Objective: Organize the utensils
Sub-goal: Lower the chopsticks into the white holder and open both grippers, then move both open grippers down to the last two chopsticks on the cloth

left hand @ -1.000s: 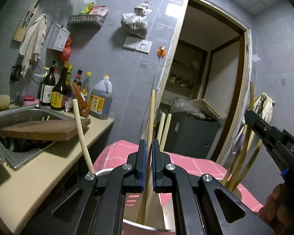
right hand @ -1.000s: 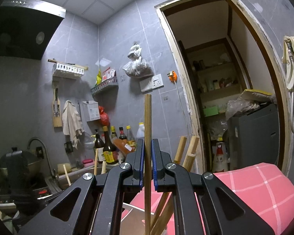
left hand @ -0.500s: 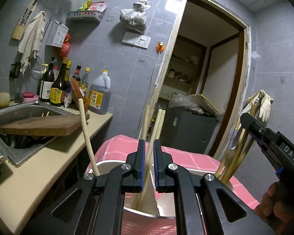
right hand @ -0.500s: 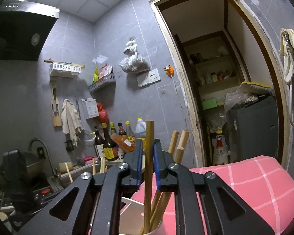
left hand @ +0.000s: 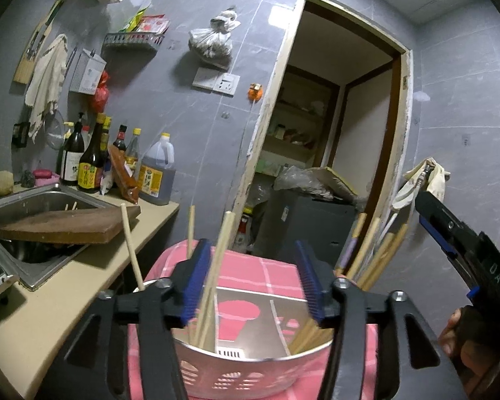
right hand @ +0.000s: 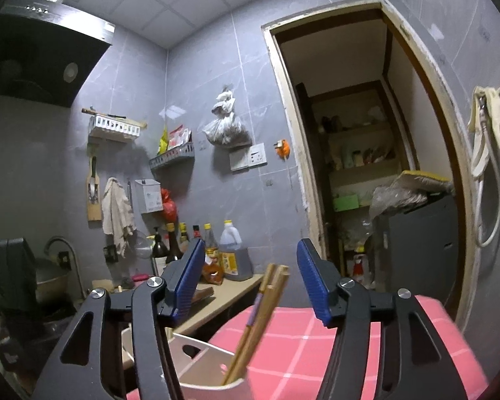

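Both grippers, which a second ago were pinched shut on upright chopsticks, now have jaws parted and opening, touching nothing. From the left wrist view, the left gripper (left hand: 253, 280) frames a metal utensil holder (left hand: 250, 366) standing on a pink checked cloth (left hand: 263, 273); the holder's base is cut off by the bottom edge and partly hidden behind the black gripper arms. Pale wooden chopsticks (left hand: 216, 266) lean loose between the jaws, their lower ends resting in the holder's left compartment, and one more stick (left hand: 131, 250) tilts off to the left. A second bundle of chopsticks (left hand: 370, 253) leans in the right compartment, its lower part hidden behind the right jaw. At the right edge the right gripper's body and part of a hand (left hand: 456, 330) show, mostly cropped. From the right wrist view, the right gripper (right hand: 251, 276) stands apart around that brown bundle (right hand: 260, 313), which leans free in the holder (right hand: 213, 363); only the holder's near rim and one cut-out show. To the left, bottles (left hand: 93, 163) stand on the beige surface (left hand: 50, 303) beside a sink (left hand: 33, 210) covered by a wooden board (left hand: 66, 226). Labels are too blurred to read.
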The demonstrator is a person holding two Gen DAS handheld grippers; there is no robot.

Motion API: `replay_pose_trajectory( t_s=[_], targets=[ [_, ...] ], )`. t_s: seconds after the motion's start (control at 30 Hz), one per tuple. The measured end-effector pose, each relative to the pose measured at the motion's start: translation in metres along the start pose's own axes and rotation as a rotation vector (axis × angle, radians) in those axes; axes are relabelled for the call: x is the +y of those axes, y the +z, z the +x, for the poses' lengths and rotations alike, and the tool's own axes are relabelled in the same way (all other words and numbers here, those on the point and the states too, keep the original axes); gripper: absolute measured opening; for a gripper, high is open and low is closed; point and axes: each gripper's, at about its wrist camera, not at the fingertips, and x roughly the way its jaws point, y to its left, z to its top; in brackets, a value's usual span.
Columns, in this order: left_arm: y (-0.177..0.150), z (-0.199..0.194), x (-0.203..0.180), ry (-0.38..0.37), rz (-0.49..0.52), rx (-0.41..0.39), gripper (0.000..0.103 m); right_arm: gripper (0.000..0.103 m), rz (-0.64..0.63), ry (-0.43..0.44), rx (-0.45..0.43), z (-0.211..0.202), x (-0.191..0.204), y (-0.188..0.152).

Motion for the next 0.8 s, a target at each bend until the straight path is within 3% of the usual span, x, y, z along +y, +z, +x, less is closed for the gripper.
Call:
replay_pose_trajectory(
  t_s=[0.07,0.2,0.37,0.47,0.57,0.8],
  targets=[
    [0.001,-0.006,-0.007,-0.007,0.007,-0.006,0.058,0.070,-0.004,-0.015,0.001,-0.012,-0.006,0.003],
    [0.002,-0.016,-0.022,-0.017,0.023,-0.018,0.072,0.082,-0.020,-0.048,0.009,-0.035,-0.016,0.007],
    [-0.001,-0.026,-0.043,-0.037,0.044,-0.023,0.082,0.098,-0.043,-0.107,0.044,-0.065,-0.031,0.011],
    [-0.007,-0.029,-0.056,-0.053,0.054,-0.011,0.083,0.103,-0.059,-0.137,0.071,-0.082,-0.039,0.010],
    [-0.016,-0.031,-0.070,-0.070,0.065,0.006,0.094,0.103,-0.083,-0.167,0.108,-0.095,-0.046,0.006],
    [-0.048,-0.028,-0.104,-0.131,0.092,0.081,0.094,0.103,-0.116,-0.238,0.220,-0.120,-0.063,-0.015]
  ],
)
